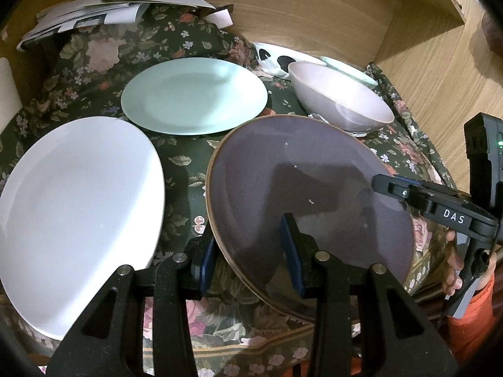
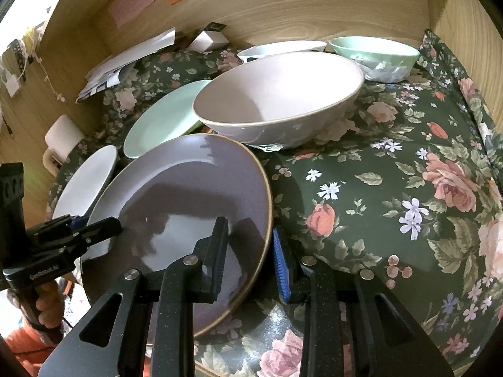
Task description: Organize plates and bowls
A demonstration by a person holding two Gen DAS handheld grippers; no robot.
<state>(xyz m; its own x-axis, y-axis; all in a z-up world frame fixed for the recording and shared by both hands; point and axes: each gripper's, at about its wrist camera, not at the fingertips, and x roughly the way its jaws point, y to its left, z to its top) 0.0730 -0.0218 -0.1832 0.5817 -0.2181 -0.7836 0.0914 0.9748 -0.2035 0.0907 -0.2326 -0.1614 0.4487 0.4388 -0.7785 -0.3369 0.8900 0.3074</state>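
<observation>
The purple plate [image 1: 298,188] lies on the floral cloth [image 2: 377,188] covering the desk, gripped at opposite rim edges by both tools. The left hand-held gripper [image 1: 251,251] has its jaws closed across the plate's near-left rim, one finger under and one over. The right hand-held gripper [image 2: 251,251] is clamped on the plate's right rim. Left of it sits a white plate [image 1: 78,204], behind it a mint-green plate [image 1: 195,94]. A pale pink bowl [image 2: 276,100] stands just beyond the purple plate; farther back are a white bowl [image 2: 283,47] and a green bowl [image 2: 374,50].
</observation>
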